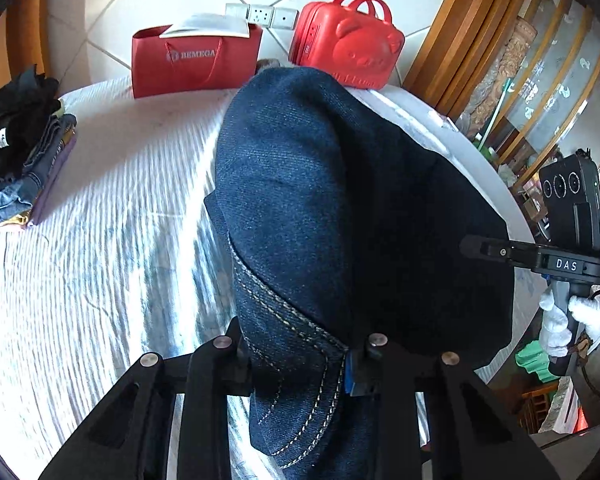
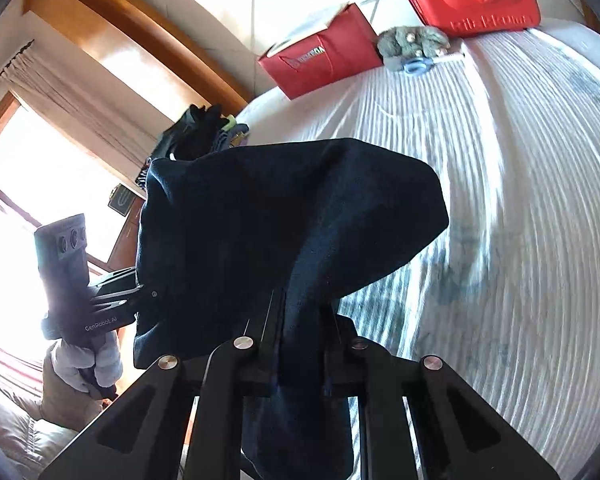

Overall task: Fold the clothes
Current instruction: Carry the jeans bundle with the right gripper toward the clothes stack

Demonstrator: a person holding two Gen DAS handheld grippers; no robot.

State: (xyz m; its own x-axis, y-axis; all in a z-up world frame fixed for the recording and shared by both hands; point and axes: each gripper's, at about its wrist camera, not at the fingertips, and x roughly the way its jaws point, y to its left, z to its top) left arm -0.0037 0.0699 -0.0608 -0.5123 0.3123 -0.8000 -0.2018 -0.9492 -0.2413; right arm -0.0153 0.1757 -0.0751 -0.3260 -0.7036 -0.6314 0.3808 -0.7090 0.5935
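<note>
Dark blue jeans point(image 1: 320, 184) with tan stitching hang lifted above the white striped sheet point(image 1: 100, 240). In the left wrist view, my left gripper point(image 1: 304, 350) is shut on a stitched hem of the jeans. At the cloth's right edge my right gripper point(image 1: 466, 246) pinches the jeans, held by a white-gloved hand point(image 1: 556, 320). The right wrist view shows the right gripper point(image 2: 302, 320) shut on a dark fold of the jeans point(image 2: 280, 216), which drape down between its fingers. The left gripper point(image 2: 140, 292) grips the cloth's far left edge there.
A pile of folded clothes point(image 1: 20, 152) sits at the sheet's left edge. A red paper bag point(image 1: 192, 60) and a red bear-faced case point(image 1: 348, 44) stand at the back, with a grey plush toy point(image 2: 412, 40) between them. A wooden glass-fronted cabinet point(image 1: 540, 80) stands at the right.
</note>
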